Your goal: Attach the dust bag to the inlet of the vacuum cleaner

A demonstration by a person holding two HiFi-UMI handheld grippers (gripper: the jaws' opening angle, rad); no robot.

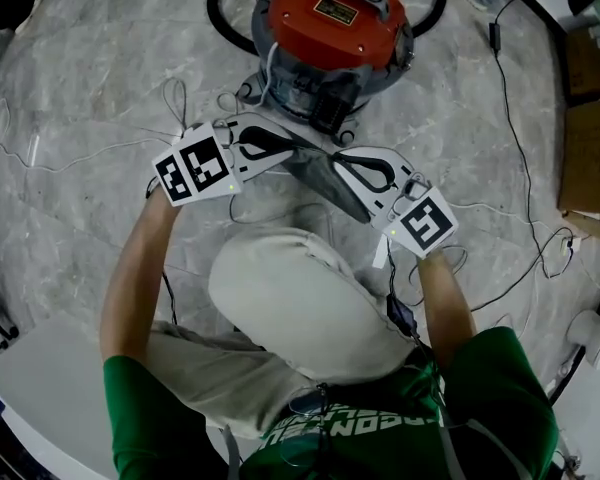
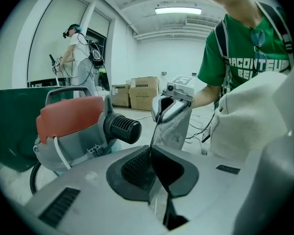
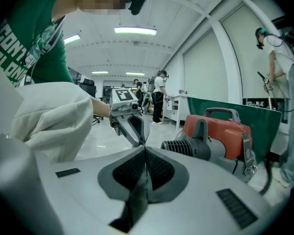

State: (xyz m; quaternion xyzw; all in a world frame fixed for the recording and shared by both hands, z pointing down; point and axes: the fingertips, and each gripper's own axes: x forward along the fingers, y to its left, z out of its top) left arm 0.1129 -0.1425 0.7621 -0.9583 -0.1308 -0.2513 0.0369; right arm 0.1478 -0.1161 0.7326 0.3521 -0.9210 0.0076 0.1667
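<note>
Here the grey dust bag [image 1: 325,176] hung clear of the floor [image 1: 80,88], just in front of the vacuum cleaner [image 1: 330,28] and above the person's knee [image 1: 280,288], held between the two tools. Its upper edge, the long axis, ran roughly level from one tool to the other, crosswise to the ribbed black inlet [image 2: 123,128]. From that edge the cloth dropped downward. Which face carried the bag's opening could not be made out, perhaps because the cloth showed nearly edge-on.

The left tool [image 2: 151,153] had its jaws drawn narrow, the pads pinching a thin edge of the bag that ran straight out from between them. The right tool [image 3: 144,151] was clamped tight in the same way on the opposite end, with dark cloth trailing back through its pads. The two tools pointed at each other, tips near but apart.

The vacuum cleaner stood upright on the floor with its red lid [image 1: 342,13] uppermost. Its inlet stuck out of the side facing the person.
</note>
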